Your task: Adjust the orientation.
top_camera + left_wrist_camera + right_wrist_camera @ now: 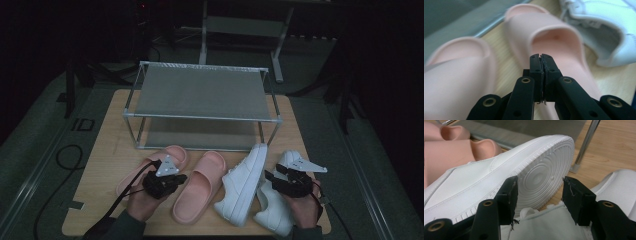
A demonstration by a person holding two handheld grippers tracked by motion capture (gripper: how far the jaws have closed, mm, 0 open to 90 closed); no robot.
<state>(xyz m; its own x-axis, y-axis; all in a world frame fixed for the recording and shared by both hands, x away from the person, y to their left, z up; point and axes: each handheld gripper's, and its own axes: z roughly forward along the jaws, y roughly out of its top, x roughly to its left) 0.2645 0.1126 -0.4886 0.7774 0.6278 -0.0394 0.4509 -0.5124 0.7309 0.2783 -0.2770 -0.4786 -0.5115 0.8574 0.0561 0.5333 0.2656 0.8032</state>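
— Pink foam, that's what I'm seeing under the left gripper point(176, 178): it's hovering btwn the two pink slides, jaws pressed together w/ nothing in them. In the left gripper view the pads are meeting tip to tip, the left slide point(456, 72) lying on one side and the right slide point(554, 42) running ahead of the tips.

— And the right one?

— I'm holding the right gripper point(272, 178) over the near white sneaker point(272, 207), the one lying closest to the table's right edge. Jaws are standing wide apart. In the right gripper view they're framing the sneaker's opening and tongue point(544, 225), but I can't tell if the pads are pressing on it, so I'm not calling it a grip.

— Where's the other sneaker?

— The tipped sneaker point(245, 182) is lying on its side just left of the gripper, sole point(541, 177) facing my right camera, toe pointing toward the rack.

— Rack position?

— The metal shoe rack point(200, 90) is standing at the far side of the wooden table point(100, 160), both mesh shelves bare. All four shoes are sitting in a row on the table in front of it: slides on the left, sneakers on the right, the tipped sneaker just beside the right slide point(197, 185).
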